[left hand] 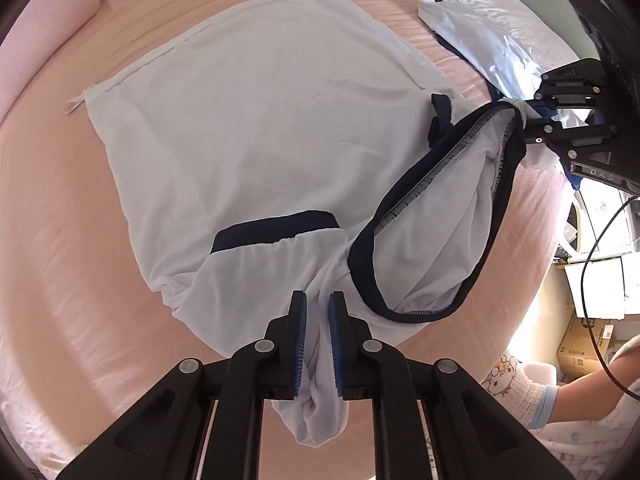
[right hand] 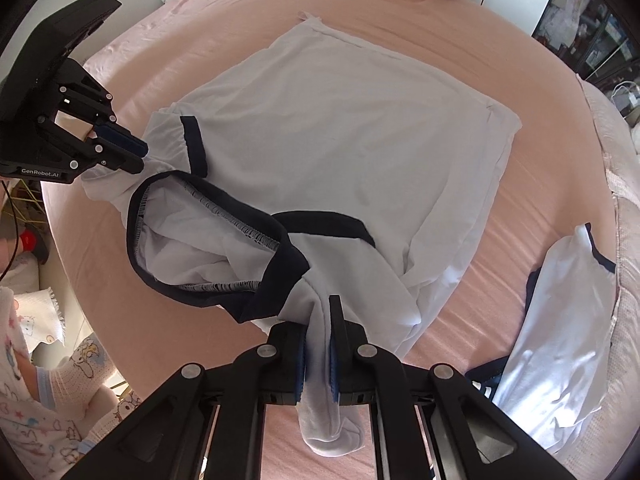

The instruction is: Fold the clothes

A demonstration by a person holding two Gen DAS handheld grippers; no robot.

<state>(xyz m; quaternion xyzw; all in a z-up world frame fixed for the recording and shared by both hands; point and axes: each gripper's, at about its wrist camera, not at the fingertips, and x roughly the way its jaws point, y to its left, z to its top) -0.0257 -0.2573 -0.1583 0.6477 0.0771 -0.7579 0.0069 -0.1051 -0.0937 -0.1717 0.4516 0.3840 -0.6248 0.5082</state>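
Observation:
A white T-shirt [left hand: 260, 120] with navy trim lies spread on a pink bed sheet [left hand: 80, 240], hem at the far side. Its navy collar [left hand: 420, 184] hangs open, lifted between the two grippers. My left gripper [left hand: 318, 304] is shut on a bunch of white shoulder fabric beside a navy-cuffed sleeve [left hand: 276, 224]. In the right wrist view the same T-shirt [right hand: 340, 120] fills the middle. There my right gripper [right hand: 320, 312] is shut on the other shoulder, with fabric hanging down between its pads. The left gripper [right hand: 142, 156] shows at upper left, the right gripper [left hand: 528, 124] at the other view's upper right.
A second white garment with navy trim [right hand: 560, 340] lies near the bed's edge by a beige quilt [right hand: 624, 240]. A pink bolster [left hand: 52, 20] runs along the far side. A person's patterned sleeve [left hand: 520, 380] and a black cable [left hand: 592, 260] are at the near edge.

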